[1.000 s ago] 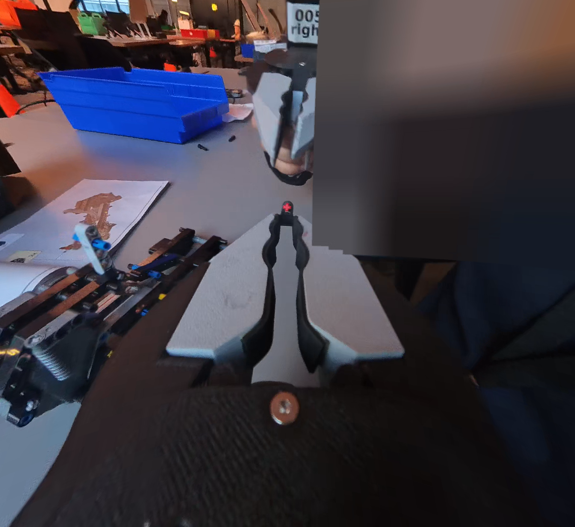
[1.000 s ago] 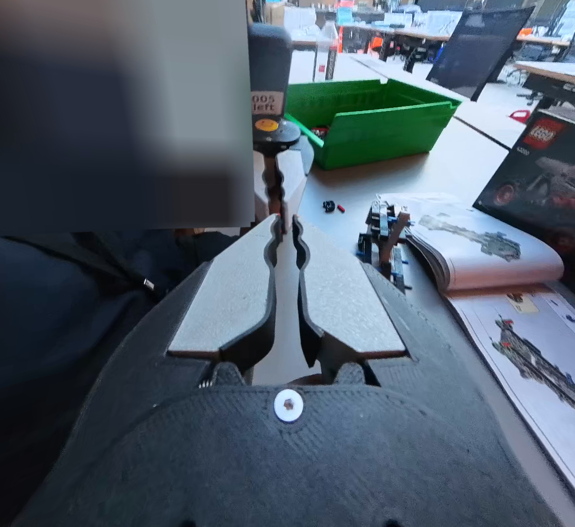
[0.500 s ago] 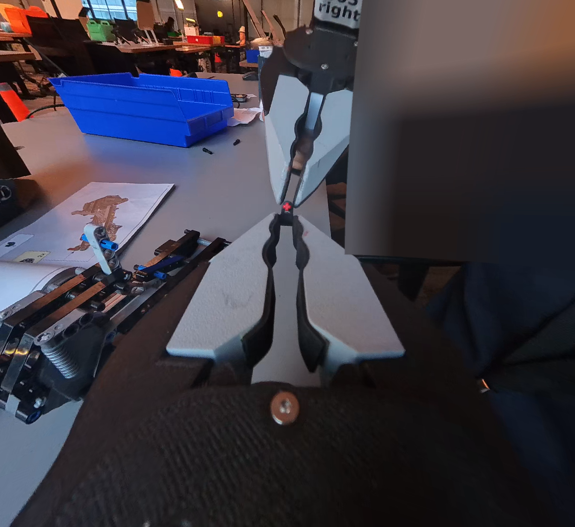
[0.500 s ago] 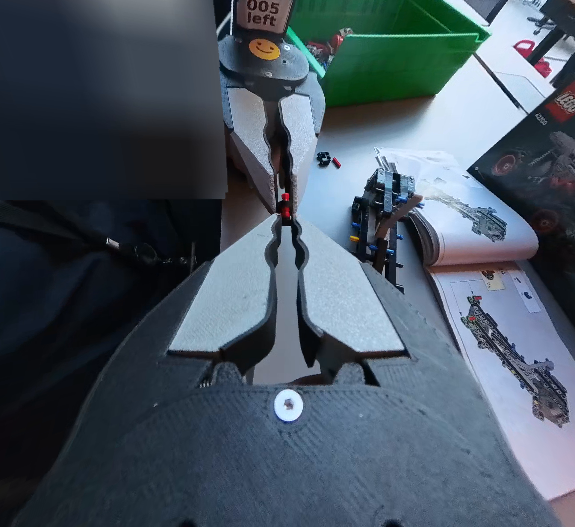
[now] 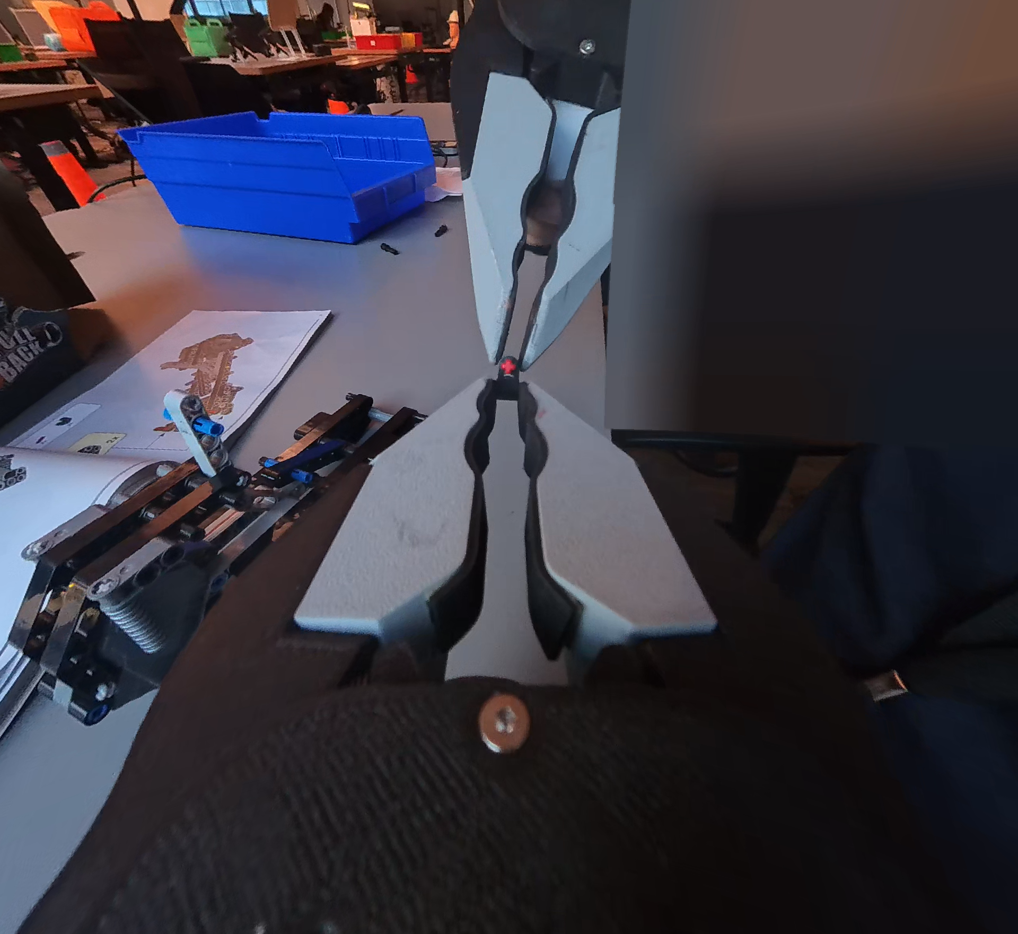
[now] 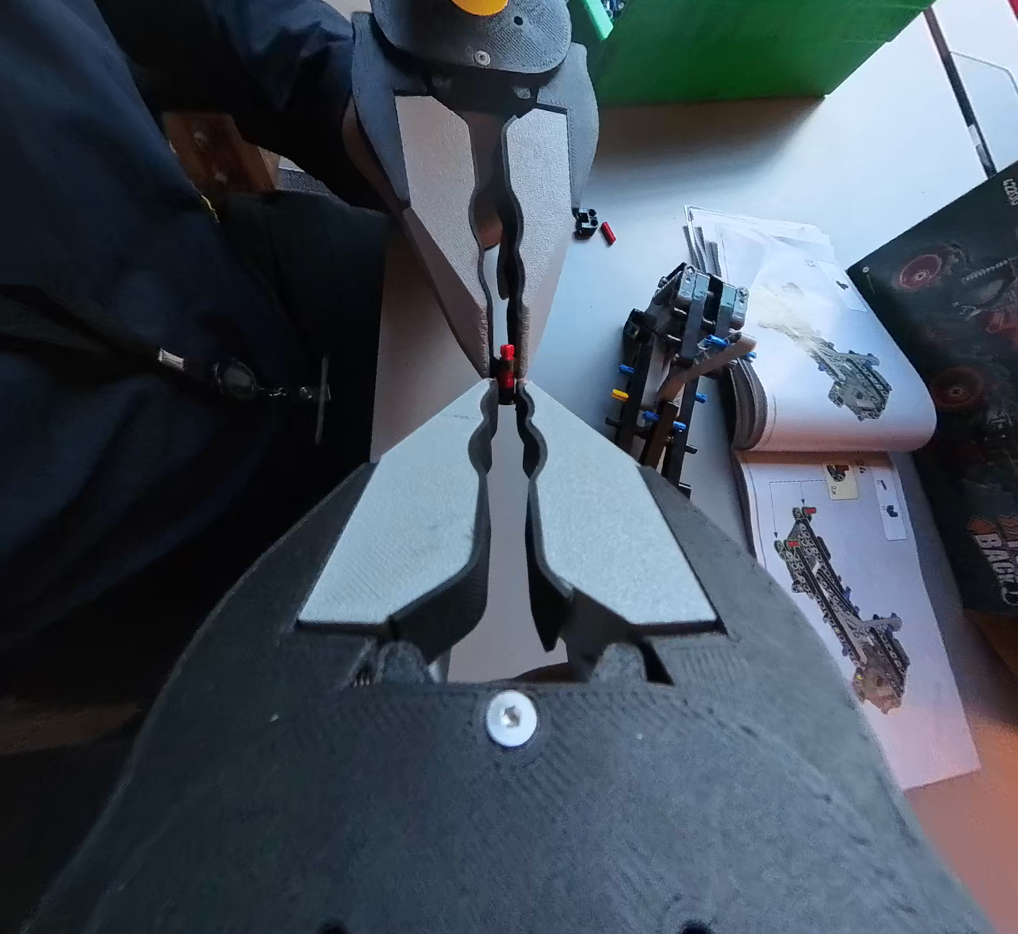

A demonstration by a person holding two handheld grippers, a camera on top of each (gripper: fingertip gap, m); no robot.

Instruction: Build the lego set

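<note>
My left gripper is shut on a small black connector with a red pin through it, held in the air over the table edge. My right gripper faces it tip to tip, its fingers nearly together and closed around the same piece. In the right wrist view the red pin pokes up between the left gripper tips. In the left wrist view the right gripper comes down from above. The long black lego chassis lies on the table, also in the right wrist view.
An open instruction booklet lies by the chassis, with the set's dark box beyond. A green bin of parts and a blue bin stand farther back. A loose black piece and red pin lie on the table. My left and right fingertips are right by each other.
The two grippers have come together tip to tip. The right gripper, apart from the piece a second ago, now meets the held connector. The left gripper kept its grip.
</note>
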